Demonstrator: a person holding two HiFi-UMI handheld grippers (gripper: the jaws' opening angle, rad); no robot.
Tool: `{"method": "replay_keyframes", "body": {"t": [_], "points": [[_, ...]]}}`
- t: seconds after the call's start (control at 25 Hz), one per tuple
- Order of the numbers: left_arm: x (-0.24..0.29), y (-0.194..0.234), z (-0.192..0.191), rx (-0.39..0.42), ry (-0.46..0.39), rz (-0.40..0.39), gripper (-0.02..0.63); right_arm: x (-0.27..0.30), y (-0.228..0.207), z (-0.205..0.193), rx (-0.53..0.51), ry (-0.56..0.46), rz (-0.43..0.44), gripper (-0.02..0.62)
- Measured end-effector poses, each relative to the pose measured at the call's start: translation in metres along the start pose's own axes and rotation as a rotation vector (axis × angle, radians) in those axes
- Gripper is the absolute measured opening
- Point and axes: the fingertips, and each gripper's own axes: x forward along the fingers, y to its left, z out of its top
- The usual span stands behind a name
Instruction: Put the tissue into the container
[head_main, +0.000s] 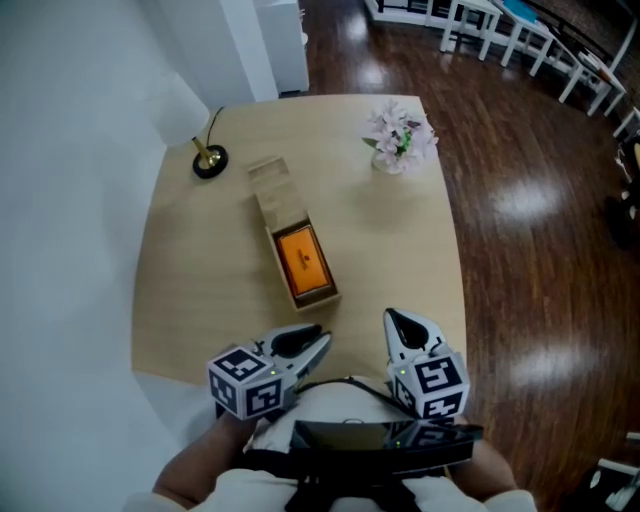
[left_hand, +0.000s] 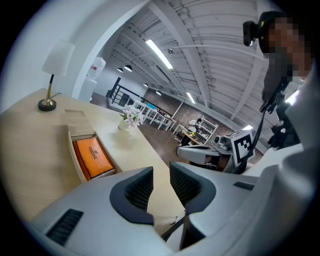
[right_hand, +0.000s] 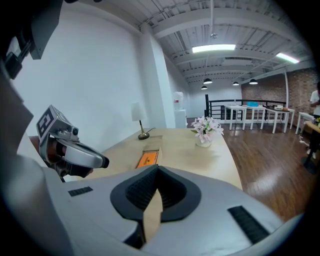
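An orange tissue pack (head_main: 303, 260) lies inside a narrow wooden container (head_main: 314, 298) in the middle of the table; the container's far half is covered by its pale lid (head_main: 270, 183). My left gripper (head_main: 322, 339) hovers at the table's near edge, just short of the container, open with nothing between its fingers. My right gripper (head_main: 397, 319) is beside it on the right, shut and empty. In the left gripper view the tissue pack (left_hand: 94, 156) shows left of the open left gripper (left_hand: 161, 181). In the right gripper view the tissue pack (right_hand: 147, 159) lies beyond the shut right gripper (right_hand: 156, 171).
A lamp with a brass base (head_main: 209, 160) stands at the far left corner. A small vase of pale flowers (head_main: 400, 138) stands at the far right. The table's right edge (head_main: 455, 250) drops to a dark wood floor. A white wall runs along the left.
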Motion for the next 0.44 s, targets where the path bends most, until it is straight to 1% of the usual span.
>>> {"method": "replay_keyframes", "body": {"t": [0.44], "points": [[-0.011, 0.009, -0.001, -0.013, 0.003, 0.007, 0.103, 0.009, 0.015, 0.000, -0.020, 0.025, 0.019, 0.000]]}}
